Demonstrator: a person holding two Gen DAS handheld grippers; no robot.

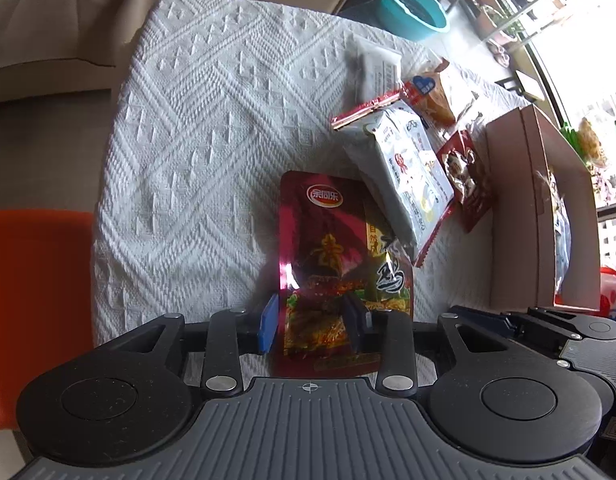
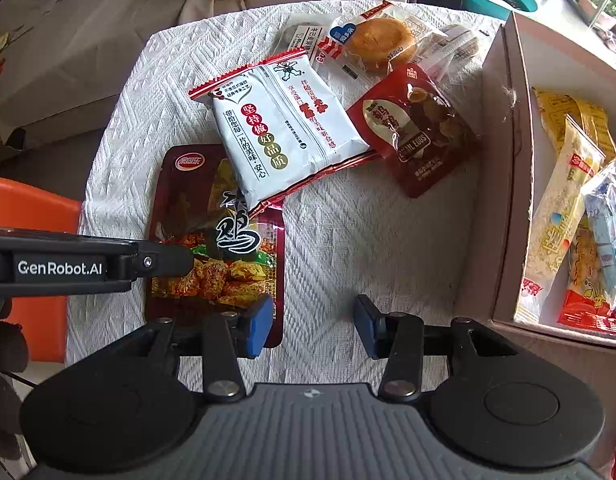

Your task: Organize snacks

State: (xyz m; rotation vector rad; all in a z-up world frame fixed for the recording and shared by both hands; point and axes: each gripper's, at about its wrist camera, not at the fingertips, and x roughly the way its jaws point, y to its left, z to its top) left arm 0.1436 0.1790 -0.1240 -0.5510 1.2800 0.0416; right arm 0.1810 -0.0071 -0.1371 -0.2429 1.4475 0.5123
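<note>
Left wrist view: my left gripper (image 1: 314,326) straddling dark red chicken snack pouch (image 1: 332,264) – blue pads (image 1: 268,330) either side, can't tell if actually pinching. Pouch lies on white textured cloth (image 1: 196,128), top corner tucked under white wafer pack (image 2: 284,128). Right wrist view: my right gripper (image 2: 314,326) released, nothing between fingers, just bare cloth below. Quail egg pouch (image 2: 416,128) beside wafer pack – cardboard box (image 2: 504,168) at right, few snacks inside.
</note>
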